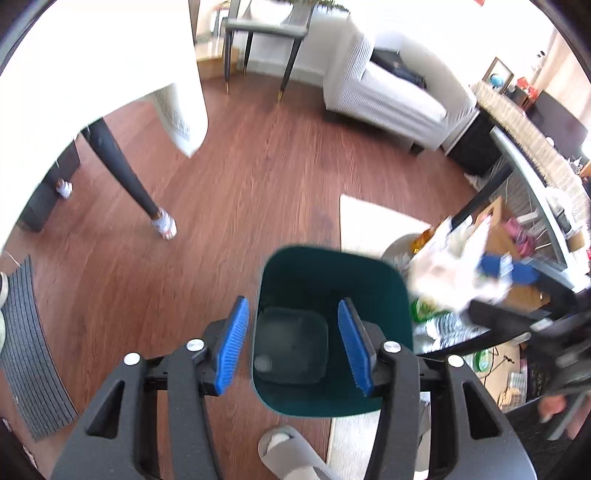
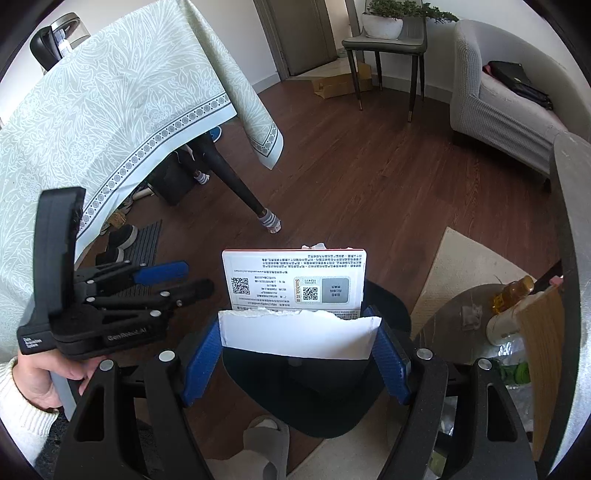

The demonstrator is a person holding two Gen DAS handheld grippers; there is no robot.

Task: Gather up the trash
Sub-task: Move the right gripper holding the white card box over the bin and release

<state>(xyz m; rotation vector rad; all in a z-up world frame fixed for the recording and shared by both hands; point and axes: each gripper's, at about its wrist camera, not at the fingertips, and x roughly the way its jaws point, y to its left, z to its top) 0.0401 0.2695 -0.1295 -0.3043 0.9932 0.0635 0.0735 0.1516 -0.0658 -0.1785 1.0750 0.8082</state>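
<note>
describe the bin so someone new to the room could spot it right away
Find the wood floor beside the pale rug. The dark green trash bin stands there, next to a round glass table of clutter. It is the only open-topped tub, rounded-square.

Dark red-brown plank floor (image 2: 351, 177) runs through a bright room. A table under a pale patterned cloth (image 2: 110, 110) stands left, a ribbed mat (image 1: 33, 350) by it. A grey side table (image 2: 384, 44) with a potted plant (image 2: 384, 18) sits beside a light sofa (image 2: 509, 110). A cream rug (image 2: 469, 266) lies right.
</note>
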